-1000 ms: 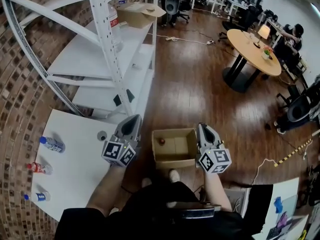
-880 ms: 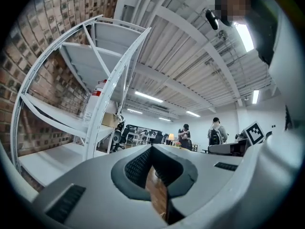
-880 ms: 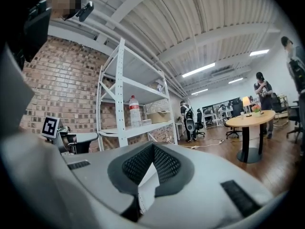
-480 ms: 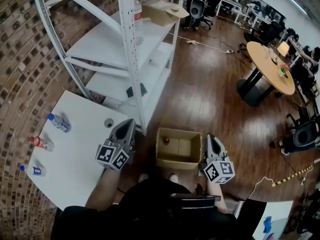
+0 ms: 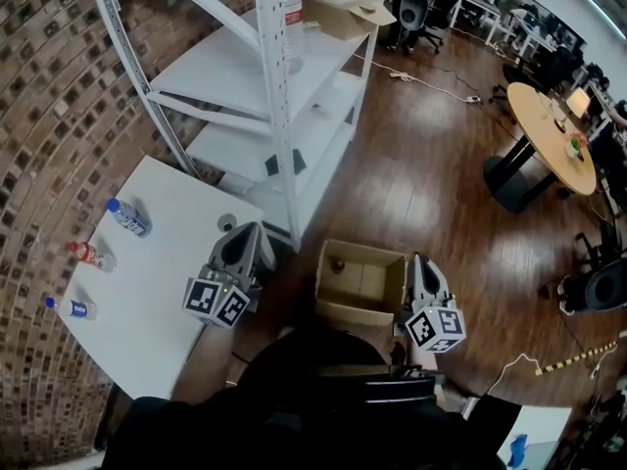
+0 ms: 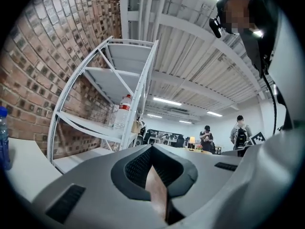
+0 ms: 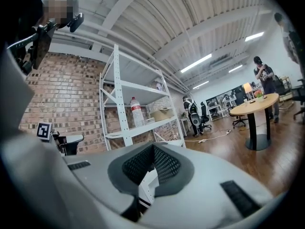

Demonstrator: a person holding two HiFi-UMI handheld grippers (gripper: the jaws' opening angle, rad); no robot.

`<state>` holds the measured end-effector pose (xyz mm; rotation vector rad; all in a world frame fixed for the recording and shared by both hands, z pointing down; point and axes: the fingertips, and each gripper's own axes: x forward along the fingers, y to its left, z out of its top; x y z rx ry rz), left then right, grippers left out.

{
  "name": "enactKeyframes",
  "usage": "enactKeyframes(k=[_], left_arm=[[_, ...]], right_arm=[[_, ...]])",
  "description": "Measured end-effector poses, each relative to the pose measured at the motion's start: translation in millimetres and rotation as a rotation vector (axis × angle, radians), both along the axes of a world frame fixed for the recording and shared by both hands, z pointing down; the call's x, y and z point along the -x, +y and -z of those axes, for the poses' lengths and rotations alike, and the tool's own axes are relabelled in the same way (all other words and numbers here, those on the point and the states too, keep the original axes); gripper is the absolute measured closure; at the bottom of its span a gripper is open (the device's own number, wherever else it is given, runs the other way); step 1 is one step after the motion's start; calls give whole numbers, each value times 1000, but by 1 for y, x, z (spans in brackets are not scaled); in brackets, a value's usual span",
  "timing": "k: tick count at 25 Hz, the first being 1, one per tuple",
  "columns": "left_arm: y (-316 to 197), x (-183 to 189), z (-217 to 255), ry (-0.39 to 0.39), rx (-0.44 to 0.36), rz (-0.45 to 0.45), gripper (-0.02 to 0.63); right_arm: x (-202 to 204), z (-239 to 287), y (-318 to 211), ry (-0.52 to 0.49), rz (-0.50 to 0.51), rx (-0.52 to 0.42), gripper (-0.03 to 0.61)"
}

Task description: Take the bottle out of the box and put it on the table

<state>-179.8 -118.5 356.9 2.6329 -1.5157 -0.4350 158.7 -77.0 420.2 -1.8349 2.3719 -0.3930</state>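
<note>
Evidently unfinished: one bottle (image 5: 337, 264) is seen inside the open box (image 5: 351, 313), at its far left corner, three other bottles (image 5: 127, 217) are noted lying on the white surface (image 5: 167, 272), and the left tool (image 5: 247, 235) and the right tool (image 5: 421, 262) are held shut and empty.

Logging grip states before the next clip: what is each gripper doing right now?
Left gripper: closed, holding nothing.
Right gripper: closed, holding nothing.

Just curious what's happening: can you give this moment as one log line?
left gripper: shut, empty | right gripper: shut, empty, beside box | bottle: in box, untouched | table: three other bottles
</note>
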Motion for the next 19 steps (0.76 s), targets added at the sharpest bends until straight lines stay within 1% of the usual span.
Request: enactKeyframes(k=[6,10,14,16,19], left_arm=[[9,22,-8,-23,16,46,611],[9,33,-12,-23,15,70,611],[12,30,-12,-51,3,65,611],[14,28,-12,-65,0,69,611],[17,28,-14,-64,6,80,611]], right_arm=[[12,4,-12,18,44,-5,577],[17,1,-19,2,53,-4,577],[19,0,-17,-1,58,-7,577],[16,0,-15,-8,45,-7,577],[12,-2,-13,-32,21,-4,577]])
